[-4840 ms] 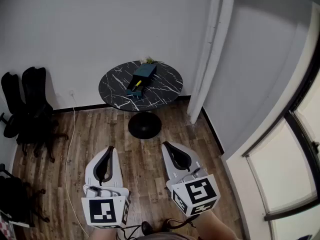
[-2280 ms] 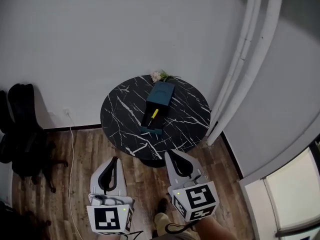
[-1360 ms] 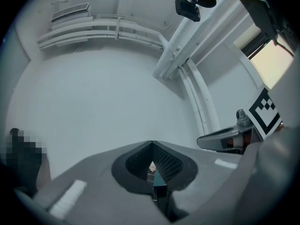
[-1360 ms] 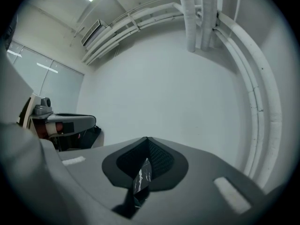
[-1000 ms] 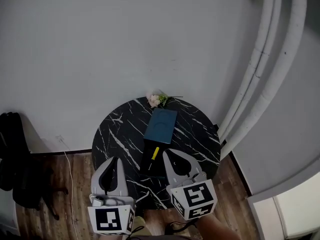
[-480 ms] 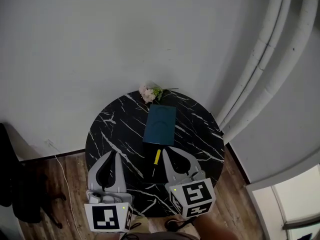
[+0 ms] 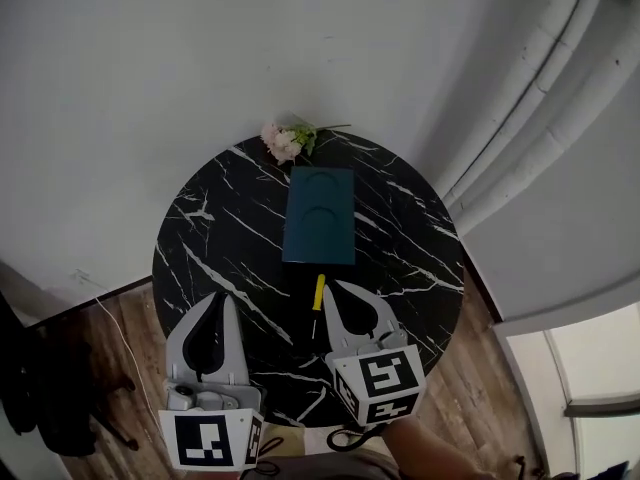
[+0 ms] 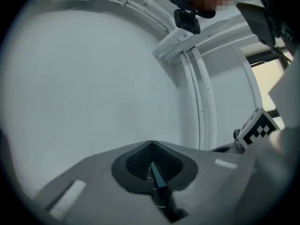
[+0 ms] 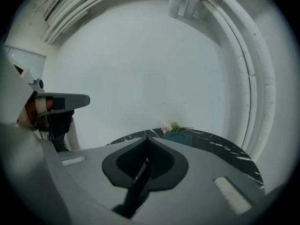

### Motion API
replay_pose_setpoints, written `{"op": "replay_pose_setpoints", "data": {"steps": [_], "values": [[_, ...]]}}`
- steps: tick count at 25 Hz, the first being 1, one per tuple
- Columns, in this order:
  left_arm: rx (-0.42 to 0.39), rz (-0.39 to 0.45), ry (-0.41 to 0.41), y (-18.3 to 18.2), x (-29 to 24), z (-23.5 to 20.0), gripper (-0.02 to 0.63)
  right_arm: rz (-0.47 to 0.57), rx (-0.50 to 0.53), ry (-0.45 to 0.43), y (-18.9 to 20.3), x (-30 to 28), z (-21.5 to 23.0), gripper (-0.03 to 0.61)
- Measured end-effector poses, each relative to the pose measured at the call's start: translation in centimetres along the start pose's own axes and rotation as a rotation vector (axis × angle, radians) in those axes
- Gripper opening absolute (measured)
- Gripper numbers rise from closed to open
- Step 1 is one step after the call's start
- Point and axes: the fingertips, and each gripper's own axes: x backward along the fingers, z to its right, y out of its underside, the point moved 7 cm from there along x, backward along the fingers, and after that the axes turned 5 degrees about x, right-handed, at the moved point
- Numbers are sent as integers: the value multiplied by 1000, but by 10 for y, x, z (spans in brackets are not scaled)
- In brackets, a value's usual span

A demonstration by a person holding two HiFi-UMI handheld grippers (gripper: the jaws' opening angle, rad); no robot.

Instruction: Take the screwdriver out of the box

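- Since the right hand-held gripper [image 7: 334,286] has its jaws pressed together with nothing between them, they have to be opened before it goes down for the grasp.
- Just to the left of that gripper's tip lies the screwdriver [image 7: 318,292], its yellow handle pointing away towards the box [image 7: 320,215] and its dark shaft running back towards the person.
- It seems to rest in the dark open part of the box, just short of the teal cover; against the black marbled counter [image 7: 210,238] that tray's edges are hard to make out.
- A small sideways shift to the left should bring the open jaws over the yellow handle, and setting them across the handle rather than along it would likely give the firmest hold.
- Straight up is probably the safest way out, so the tool does not catch on a tray wall.
- Well off to the left, the left hand-held gripper [image 7: 222,301] is likewise closed and empty; it could steady the teal cover ahead of it if the box tends to slide.
- Beyond the box, the flowers [image 7: 287,140] at the far rim are clear of the work.
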Motion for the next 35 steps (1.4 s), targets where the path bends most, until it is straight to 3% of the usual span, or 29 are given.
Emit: {"op": "replay_pose_setpoints", "data": {"steps": [7, 14, 27, 35], "values": [[10, -81, 41, 38, -29, -15, 0, -105, -97, 47, 54, -34, 4, 28], [22, -135, 68, 56, -51, -32, 0, -193, -195, 90, 86, -56, 4, 97], [31, -178, 64, 71, -81, -63, 0, -357, -249, 157, 117, -97, 7, 178], [43, -198, 49, 77, -87, -74, 0, -489, -260, 166, 140, -112, 7, 178]]}}
